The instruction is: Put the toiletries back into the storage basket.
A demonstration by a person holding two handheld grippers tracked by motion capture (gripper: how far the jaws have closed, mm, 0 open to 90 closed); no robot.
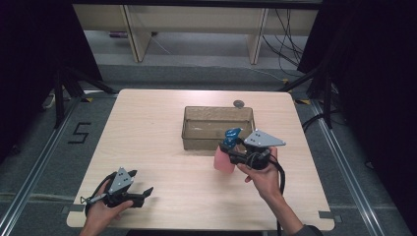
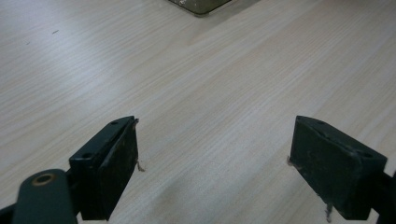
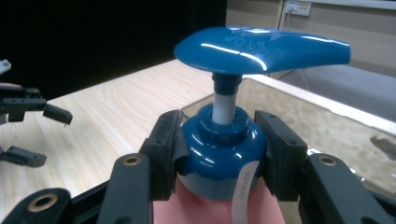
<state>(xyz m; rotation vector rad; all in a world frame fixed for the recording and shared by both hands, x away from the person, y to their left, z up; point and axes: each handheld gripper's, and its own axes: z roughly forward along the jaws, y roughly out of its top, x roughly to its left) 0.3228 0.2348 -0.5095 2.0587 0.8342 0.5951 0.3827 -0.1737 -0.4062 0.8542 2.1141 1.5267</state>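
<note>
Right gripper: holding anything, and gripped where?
Yes. The right gripper is shut on a pink pump bottle, clamped on its blue collar just below the pump head. The left gripper is open, holding nothing.

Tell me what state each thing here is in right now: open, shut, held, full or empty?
Pump bottle: upright, pink with a blue pump, held at its collar.
Right hand-held gripper: shut on the bottle's blue collar.
Left hand-held gripper: open, nothing between its jaws.
Clear bin: open-topped, looks empty.
</note>
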